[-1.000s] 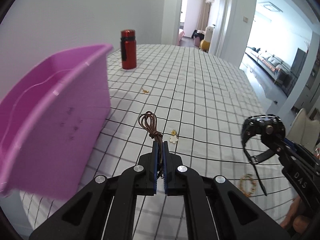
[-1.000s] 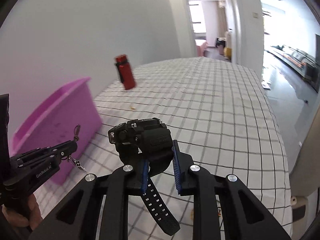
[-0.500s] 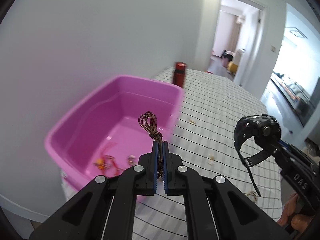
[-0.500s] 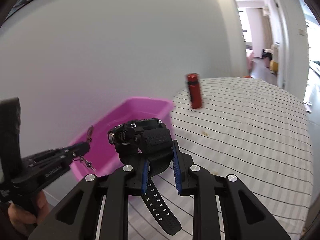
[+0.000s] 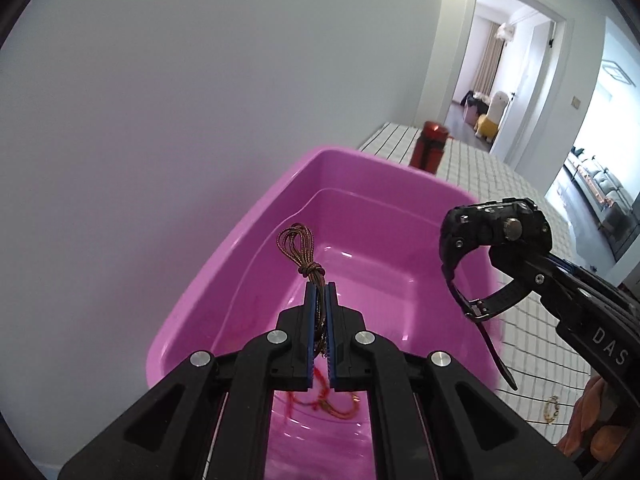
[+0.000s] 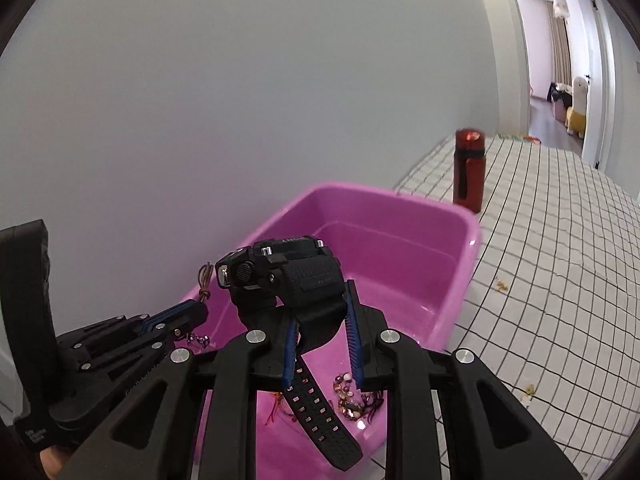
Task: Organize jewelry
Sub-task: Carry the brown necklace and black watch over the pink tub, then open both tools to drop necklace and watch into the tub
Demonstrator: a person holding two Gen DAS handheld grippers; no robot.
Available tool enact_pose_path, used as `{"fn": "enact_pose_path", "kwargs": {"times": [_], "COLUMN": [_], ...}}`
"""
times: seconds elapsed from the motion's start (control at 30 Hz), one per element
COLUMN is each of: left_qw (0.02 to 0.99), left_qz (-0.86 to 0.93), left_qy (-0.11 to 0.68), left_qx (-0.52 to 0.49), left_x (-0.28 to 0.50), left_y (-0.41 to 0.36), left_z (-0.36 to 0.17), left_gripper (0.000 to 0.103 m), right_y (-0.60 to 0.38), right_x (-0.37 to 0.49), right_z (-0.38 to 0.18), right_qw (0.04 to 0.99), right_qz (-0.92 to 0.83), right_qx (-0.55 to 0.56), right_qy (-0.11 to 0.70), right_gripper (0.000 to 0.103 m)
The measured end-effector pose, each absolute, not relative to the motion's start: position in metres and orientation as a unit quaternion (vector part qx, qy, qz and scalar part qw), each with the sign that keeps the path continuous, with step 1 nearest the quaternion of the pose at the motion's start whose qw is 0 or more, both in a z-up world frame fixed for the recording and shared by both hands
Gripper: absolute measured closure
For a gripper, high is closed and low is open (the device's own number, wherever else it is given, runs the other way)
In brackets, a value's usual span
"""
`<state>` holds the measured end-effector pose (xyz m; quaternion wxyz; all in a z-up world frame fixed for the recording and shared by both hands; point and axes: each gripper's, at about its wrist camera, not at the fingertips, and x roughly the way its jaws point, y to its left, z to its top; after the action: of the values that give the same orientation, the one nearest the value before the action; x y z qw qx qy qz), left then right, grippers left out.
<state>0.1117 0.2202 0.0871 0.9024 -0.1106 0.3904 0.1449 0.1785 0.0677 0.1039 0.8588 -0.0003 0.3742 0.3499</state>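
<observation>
My left gripper (image 5: 319, 312) pinching brown cord (image 5: 298, 246), right gripper (image 6: 322, 340) clamping black watch (image 6: 280, 276), both above pink bin (image 5: 248, 248). Lower toward 6 o'clock end, release gently beside beads (image 6: 352, 396).

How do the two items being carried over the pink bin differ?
The brown cord necklace is thin and braided, knotted into loops; the black watch is bulky, with a rigid case and a perforated strap. The left tongs are nearly shut on the cord, while the right tongs stand wider, clamped on the watch's strap. Both hang above the pink bin, not yet released.
</observation>
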Motion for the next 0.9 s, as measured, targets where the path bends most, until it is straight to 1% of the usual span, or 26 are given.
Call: {"fn": "enact_pose_path", "kwargs": {"times": [0.27, 0.43, 0.57, 0.63, 0.67, 0.7, 0.73, 0.77, 0.8, 0.83, 0.87, 0.9], "left_qw": [0.870, 0.852, 0.837, 0.830, 0.828, 0.825, 0.823, 0.822, 0.823, 0.826, 0.829, 0.833], "left_qz": [0.117, 0.116, 0.107, 0.110, 0.110, 0.112, 0.113, 0.114, 0.116, 0.112, 0.111, 0.112], "left_qy": [0.463, 0.498, 0.524, 0.534, 0.537, 0.541, 0.543, 0.544, 0.543, 0.538, 0.535, 0.530], "left_qx": [-0.123, -0.113, -0.116, -0.116, -0.118, -0.121, -0.122, -0.122, -0.122, -0.123, -0.119, -0.112], "left_x": [0.158, 0.180, 0.194, 0.198, 0.198, 0.199, 0.200, 0.199, 0.198, 0.196, 0.193, 0.191], "left_y": [0.250, 0.254, 0.251, 0.251, 0.253, 0.255, 0.256, 0.257, 0.258, 0.258, 0.257, 0.254], "left_z": [0.049, 0.032, 0.023, 0.020, 0.017, 0.016, 0.014, 0.013, 0.014, 0.015, 0.018, 0.021], "left_gripper": [0.098, 0.098, 0.097, 0.095, 0.095, 0.090, 0.086, 0.073, 0.061, 0.059, 0.053, 0.043], "right_y": [0.117, 0.131, 0.138, 0.141, 0.141, 0.141, 0.140, 0.140, 0.139, 0.137, 0.135, 0.134], "right_x": [0.224, 0.244, 0.253, 0.254, 0.255, 0.253, 0.253, 0.253, 0.253, 0.252, 0.252, 0.252], "right_z": [0.065, 0.044, 0.034, 0.032, 0.032, 0.034, 0.035, 0.038, 0.041, 0.043, 0.044, 0.045], "right_qw": [0.837, 0.821, 0.816, 0.815, 0.817, 0.821, 0.825, 0.828, 0.831, 0.832, 0.833, 0.834], "right_qz": [0.292, 0.268, 0.254, 0.253, 0.248, 0.244, 0.241, 0.239, 0.236, 0.235, 0.235, 0.234], "right_qx": [-0.053, -0.070, -0.080, -0.079, -0.081, -0.083, -0.084, -0.085, -0.086, -0.085, -0.083, -0.082], "right_qy": [0.461, 0.498, 0.513, 0.515, 0.514, 0.510, 0.504, 0.500, 0.496, 0.495, 0.494, 0.493], "right_gripper": [0.082, 0.082, 0.082, 0.080, 0.074, 0.063, 0.057, 0.053, 0.053, 0.053, 0.053, 0.053]}}
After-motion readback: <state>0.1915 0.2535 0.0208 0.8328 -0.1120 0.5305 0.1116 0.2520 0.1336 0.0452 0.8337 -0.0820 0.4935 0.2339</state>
